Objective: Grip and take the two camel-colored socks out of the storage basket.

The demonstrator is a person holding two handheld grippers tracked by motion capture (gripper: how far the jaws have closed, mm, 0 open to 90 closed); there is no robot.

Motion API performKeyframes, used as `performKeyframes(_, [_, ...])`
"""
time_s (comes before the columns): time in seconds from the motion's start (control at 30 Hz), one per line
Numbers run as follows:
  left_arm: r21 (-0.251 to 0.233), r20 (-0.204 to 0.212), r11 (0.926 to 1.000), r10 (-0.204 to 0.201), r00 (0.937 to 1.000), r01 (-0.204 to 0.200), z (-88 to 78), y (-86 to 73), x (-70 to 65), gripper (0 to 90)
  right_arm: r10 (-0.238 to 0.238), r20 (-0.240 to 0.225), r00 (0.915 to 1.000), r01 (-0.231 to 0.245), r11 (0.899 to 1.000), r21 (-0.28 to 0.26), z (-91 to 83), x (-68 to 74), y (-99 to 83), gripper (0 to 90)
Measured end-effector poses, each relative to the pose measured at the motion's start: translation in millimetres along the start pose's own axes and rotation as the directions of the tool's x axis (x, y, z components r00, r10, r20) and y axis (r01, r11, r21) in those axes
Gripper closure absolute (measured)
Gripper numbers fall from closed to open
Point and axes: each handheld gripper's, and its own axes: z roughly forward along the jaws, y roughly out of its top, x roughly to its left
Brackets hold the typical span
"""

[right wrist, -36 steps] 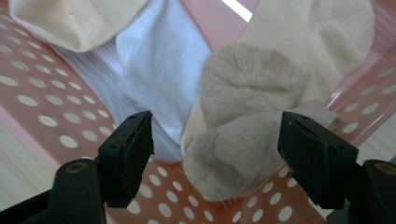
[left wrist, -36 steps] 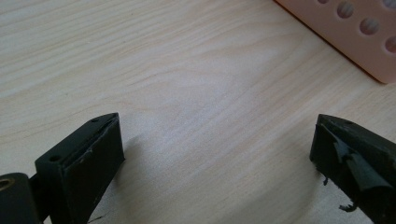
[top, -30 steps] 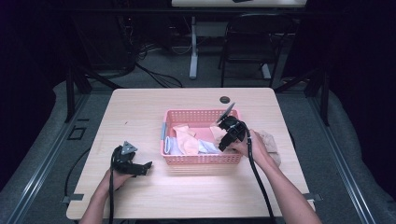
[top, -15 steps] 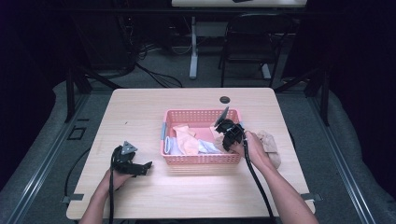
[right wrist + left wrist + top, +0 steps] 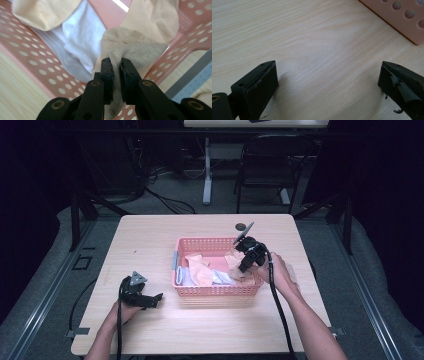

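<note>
Gripping a beige sock (image 5: pixel 130 47), the right tool (image 5: pixel 243 269) sits over the right end of the pink basket (image 5: pixel 200 291), its jaws having just been closing and now pinched narrow on a fold of the fabric, as the right tool's own view shows. The sock hangs below and ahead of the jaws, its bunched body touching the basket's inner wall near the right corner, with the rest of the laundry beside it: a white cloth (image 5: pixel 82 37) just to one side and peach cloths (image 5: pixel 200 269) further toward the basket's middle. The sock's length runs down from the jaws toward the basket floor, so the way out, as I judge it, is straight up over the rim before any sideways carry; a sideways pull now could drag the sock against the wall or snag its neighbours.

The left tool (image 5: pixel 142 296) rests on the counter (image 5: pixel 150 235) to the left of the basket, jaws wide and holding nothing, pointing at the basket's near left corner. It lies well apart from the sock, so the right hand (image 5: pixel 277 272) is plainly the nearer one for this lift.
</note>
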Motion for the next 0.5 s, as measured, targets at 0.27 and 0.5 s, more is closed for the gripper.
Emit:
performKeyframes(0.27, [0.000, 0.000, 1.0000, 0.000, 1.0000, 0.000, 0.0, 0.0, 0.0, 2.5, -0.008, -0.009, 0.9999, 0.007, 0.998, -0.058, -24.3, 1.9, 3.1, 81.5])
performKeyframes(0.5, [0.000, 0.000, 1.0000, 0.000, 1.0000, 0.000, 0.0, 0.0, 0.0, 2.5, -0.014, -0.022, 0.9997, 0.011, 0.993, -0.116, -47.7, 1.7, 5.5, 81.5])
